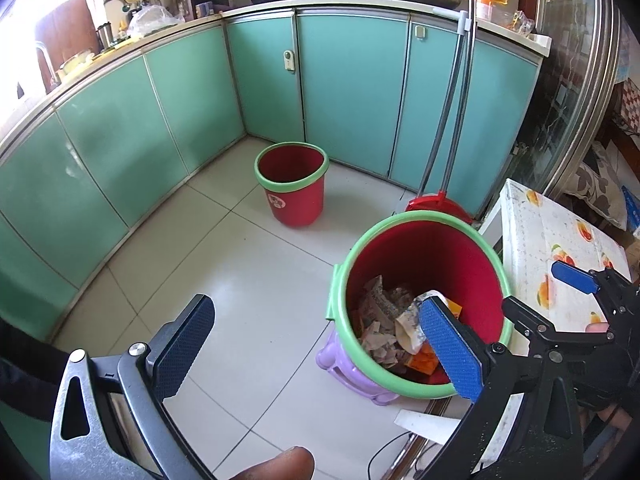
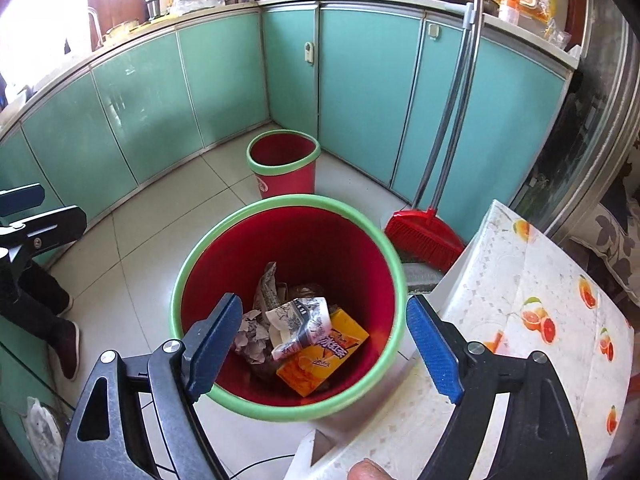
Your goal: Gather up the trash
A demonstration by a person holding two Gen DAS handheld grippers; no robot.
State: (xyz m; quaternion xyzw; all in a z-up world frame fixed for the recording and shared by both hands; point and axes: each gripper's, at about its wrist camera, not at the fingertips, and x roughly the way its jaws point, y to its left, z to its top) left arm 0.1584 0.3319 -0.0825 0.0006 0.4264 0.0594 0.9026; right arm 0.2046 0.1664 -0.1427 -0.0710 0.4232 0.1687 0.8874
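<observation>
the crumpled printed paper wrapper lies atop an orange cardboard carton and grey paper scraps in the red plastic bin with a green rim. it looks light, soft and crushable, best pinched at its raised folds. it sits at twelve o'clock between the right gripper, fingers wide apart and empty. the left gripper, likewise spread and empty, has the bin at two o'clock. a second, empty red bin stands well apart.

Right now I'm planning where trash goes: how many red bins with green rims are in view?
2: the near red bin with green rim, holding trash, on a purple stool; the far red bin by the teal cabinets.
</observation>
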